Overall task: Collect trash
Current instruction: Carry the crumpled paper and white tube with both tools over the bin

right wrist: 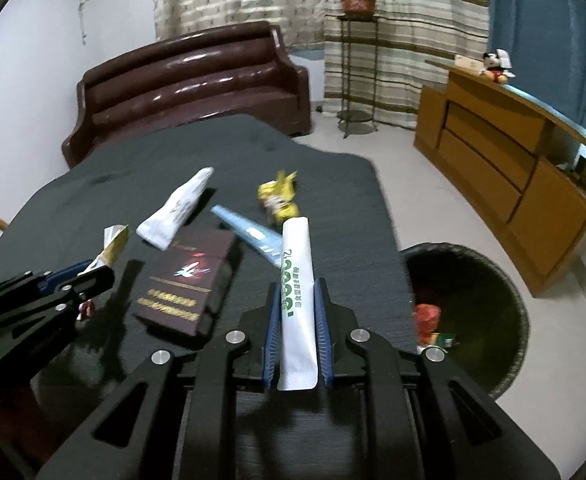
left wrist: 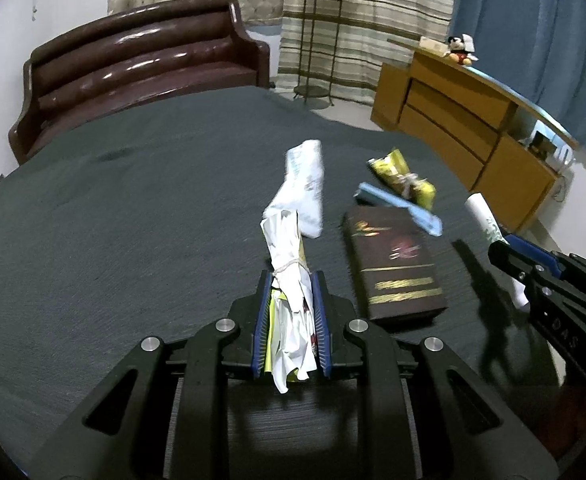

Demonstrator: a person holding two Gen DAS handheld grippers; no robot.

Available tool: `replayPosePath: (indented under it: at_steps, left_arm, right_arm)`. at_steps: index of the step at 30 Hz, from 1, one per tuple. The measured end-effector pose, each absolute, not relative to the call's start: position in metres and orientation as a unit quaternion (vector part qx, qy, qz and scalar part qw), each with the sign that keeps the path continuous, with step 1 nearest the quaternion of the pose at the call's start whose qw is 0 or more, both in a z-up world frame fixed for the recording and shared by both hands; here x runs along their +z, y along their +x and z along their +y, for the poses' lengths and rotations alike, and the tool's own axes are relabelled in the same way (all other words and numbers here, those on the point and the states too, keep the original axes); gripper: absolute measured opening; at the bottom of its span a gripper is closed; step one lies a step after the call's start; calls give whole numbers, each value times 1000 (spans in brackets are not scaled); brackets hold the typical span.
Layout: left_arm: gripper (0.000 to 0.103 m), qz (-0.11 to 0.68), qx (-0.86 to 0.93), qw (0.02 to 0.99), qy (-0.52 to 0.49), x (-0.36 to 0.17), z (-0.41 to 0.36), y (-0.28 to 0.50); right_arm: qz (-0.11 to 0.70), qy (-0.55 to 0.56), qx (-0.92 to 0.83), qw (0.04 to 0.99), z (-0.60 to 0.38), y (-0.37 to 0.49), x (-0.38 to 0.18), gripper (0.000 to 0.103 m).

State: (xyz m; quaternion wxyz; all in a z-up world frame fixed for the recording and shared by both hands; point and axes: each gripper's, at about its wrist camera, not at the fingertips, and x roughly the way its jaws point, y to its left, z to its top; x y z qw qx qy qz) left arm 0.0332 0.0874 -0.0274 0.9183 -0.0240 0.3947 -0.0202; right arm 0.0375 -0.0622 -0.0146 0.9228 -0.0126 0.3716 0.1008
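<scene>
My left gripper (left wrist: 292, 276) is shut on a crumpled white and yellow wrapper (left wrist: 287, 248) tied with a rubber band, held above the dark table (left wrist: 133, 220). My right gripper (right wrist: 297, 284) is shut on a long white sachet with green print (right wrist: 297, 280); it shows at the right edge of the left wrist view as right gripper (left wrist: 505, 256). On the table lie a white packet (left wrist: 305, 188), a knotted yellow wrapper (left wrist: 403, 176), a light blue sachet (left wrist: 401, 208) and a dark brown box (left wrist: 393, 264). A black trash bin (right wrist: 489, 280) stands on the floor right of the table with red trash inside.
A brown leather sofa (left wrist: 141, 64) stands behind the table. A wooden cabinet (right wrist: 513, 172) lines the right wall with a toy mouse (right wrist: 495, 66) on top. A plant stand (right wrist: 355, 64) carries a potted plant by the curtains. The left gripper (right wrist: 93, 276) shows at the left in the right wrist view.
</scene>
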Motion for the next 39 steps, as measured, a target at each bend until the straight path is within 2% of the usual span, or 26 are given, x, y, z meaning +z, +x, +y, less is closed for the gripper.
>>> replayPosePath:
  at_steps: [17,39]
  left_arm:
    - [20,369,-99,924,-5,-9,-4,55]
    - [20,375,-152,913,48,-25,-105,86]
  right_arm:
    - [354,4,25,935,-138,48,-10,18]
    - [359,51,-24,932,-208,60,-25,18]
